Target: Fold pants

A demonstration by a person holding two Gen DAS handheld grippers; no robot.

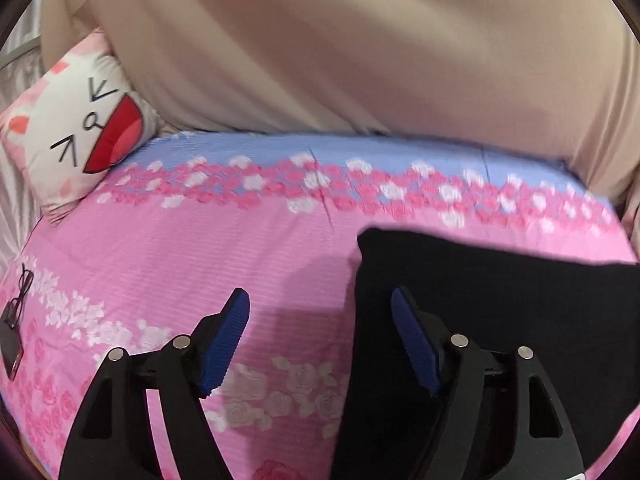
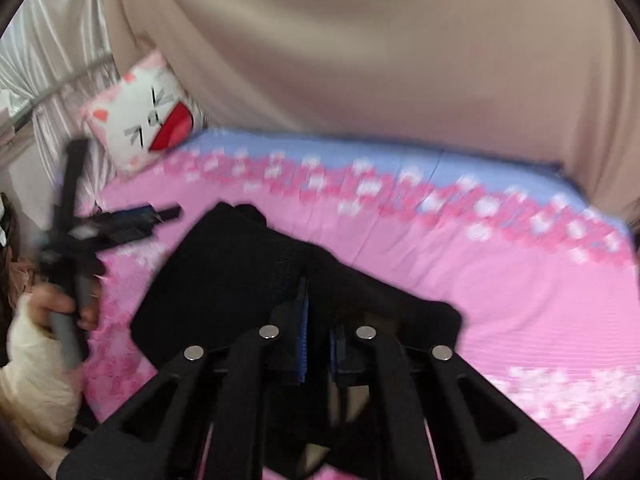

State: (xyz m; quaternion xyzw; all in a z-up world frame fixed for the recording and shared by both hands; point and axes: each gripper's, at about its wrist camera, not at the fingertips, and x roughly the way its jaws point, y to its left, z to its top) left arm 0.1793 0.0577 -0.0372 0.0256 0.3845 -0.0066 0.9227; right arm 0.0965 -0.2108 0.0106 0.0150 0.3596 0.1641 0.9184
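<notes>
The black pants (image 1: 480,300) lie folded on the pink flowered bedspread (image 1: 180,248). In the left wrist view my left gripper (image 1: 319,292) is open. Only bedspread shows between its blue pads (image 1: 226,340), and its right finger hangs over the left edge of the pants. In the right wrist view the pants (image 2: 224,280) fill the middle. My right gripper (image 2: 307,282) is shut, its tips pinched on a raised crease of the black cloth. This view is blurred. My left gripper (image 2: 124,222) also shows at the far left, off the pants, held by a hand (image 2: 60,308) in a cream sleeve.
A white and pink cat-face pillow (image 1: 76,128) leans at the bed's far left corner. Glasses (image 1: 22,292) and a dark phone (image 1: 10,350) lie on the left edge of the bed. A beige cloth (image 1: 320,40) hangs along the far side. Silvery curtains (image 2: 52,52) hang behind the pillow.
</notes>
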